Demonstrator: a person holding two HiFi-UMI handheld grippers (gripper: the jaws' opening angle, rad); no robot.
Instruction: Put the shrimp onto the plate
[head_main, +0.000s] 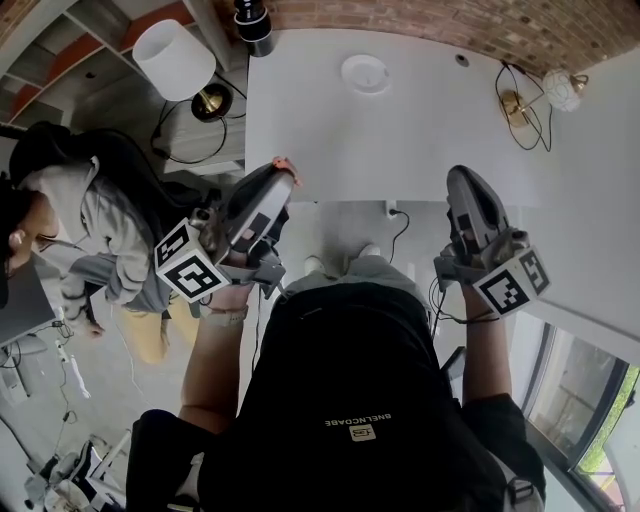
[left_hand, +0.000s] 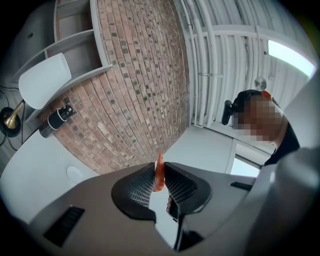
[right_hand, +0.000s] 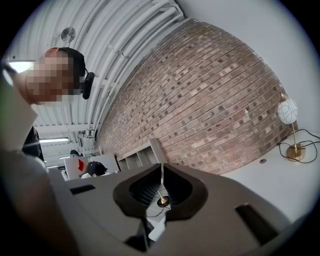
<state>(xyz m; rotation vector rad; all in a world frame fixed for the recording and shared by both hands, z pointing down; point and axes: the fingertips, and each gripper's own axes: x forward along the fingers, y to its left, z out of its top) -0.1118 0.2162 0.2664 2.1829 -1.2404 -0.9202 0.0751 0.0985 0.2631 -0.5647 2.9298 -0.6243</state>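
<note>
Orange shrimp sits pinched, seemingly only by its edge, in our left tool over the near edge of the surface. It could slip before reaching the far plate. Our right tool is closed and empty.

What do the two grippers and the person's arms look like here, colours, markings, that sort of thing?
Both the left gripper and right gripper are dark grey tapered shells with grid-textured inner pads. Each carries a white cube with black square markers: left cube, right cube. A thin black cable loops by the right one. The person wears a black short-sleeved top.
</note>
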